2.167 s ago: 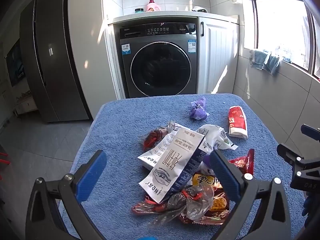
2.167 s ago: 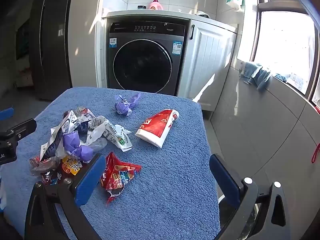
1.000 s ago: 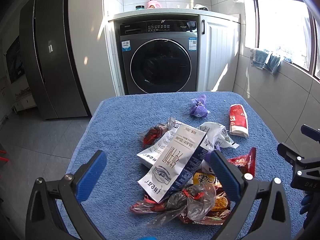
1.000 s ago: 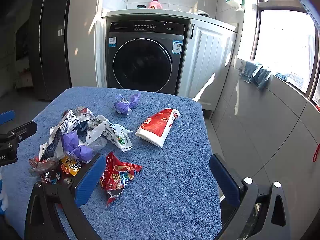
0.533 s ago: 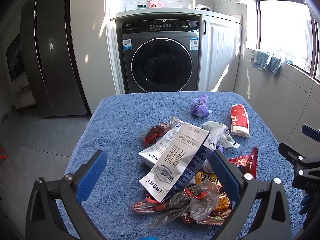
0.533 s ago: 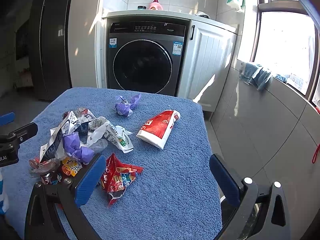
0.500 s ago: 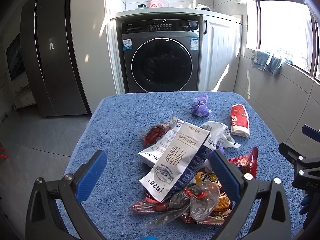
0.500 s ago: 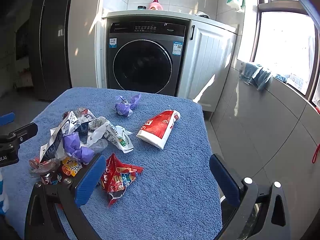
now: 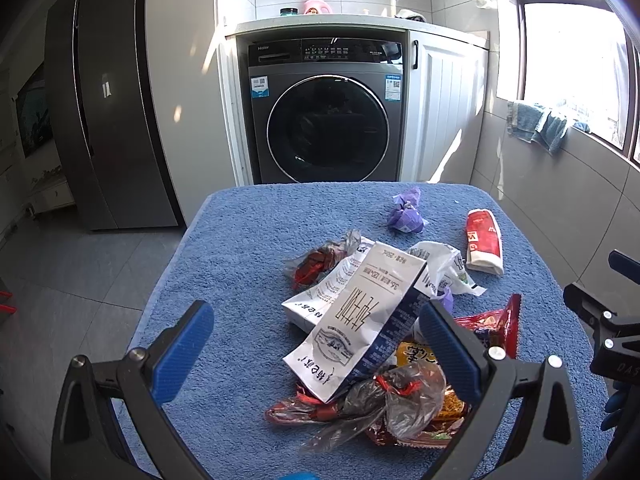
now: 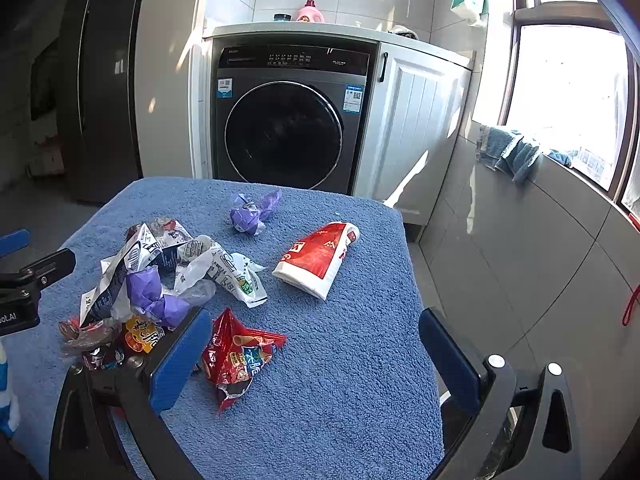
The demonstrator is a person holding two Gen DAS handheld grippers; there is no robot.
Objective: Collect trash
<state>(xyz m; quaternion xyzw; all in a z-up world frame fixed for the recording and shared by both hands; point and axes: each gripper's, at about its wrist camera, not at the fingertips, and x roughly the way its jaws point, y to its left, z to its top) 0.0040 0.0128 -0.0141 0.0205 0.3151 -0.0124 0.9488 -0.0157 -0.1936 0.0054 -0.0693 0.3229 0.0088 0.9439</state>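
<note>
Trash lies scattered over a table draped in a blue towel (image 9: 240,248), with a dark front-loading washing machine (image 9: 326,114) standing behind it under a white counter. Most of the litter is heaped near the front: a flattened white milk carton (image 9: 356,320) with black print leans across the pile, its lower end resting on a crumpled clear plastic bag (image 9: 384,404) that has red bits inside. Behind the carton a second clear wrapper with red contents (image 9: 320,260) sits on the towel, and to its right a crumpled white wrapper (image 9: 444,268) touches the carton's upper edge. A red snack bag (image 10: 236,354) lies open just beside the heap on its right side, and a yellow packet (image 10: 140,336) peeks out beneath a twisted purple wrapper (image 10: 150,292). Apart from the pile, a small purple balled wrapper (image 10: 252,214) rests toward the far edge, and a red and white pouch (image 10: 320,258) lies on its side near the table's right edge. The left gripper (image 9: 316,350) hovers over the heap with its blue-padded fingers spread wide, holding nothing. The right gripper (image 10: 316,350) hovers above the towel on the right, equally wide and empty, its left finger just beside the red snack bag. A blue cloth (image 10: 512,152) hangs over the window sill.
</note>
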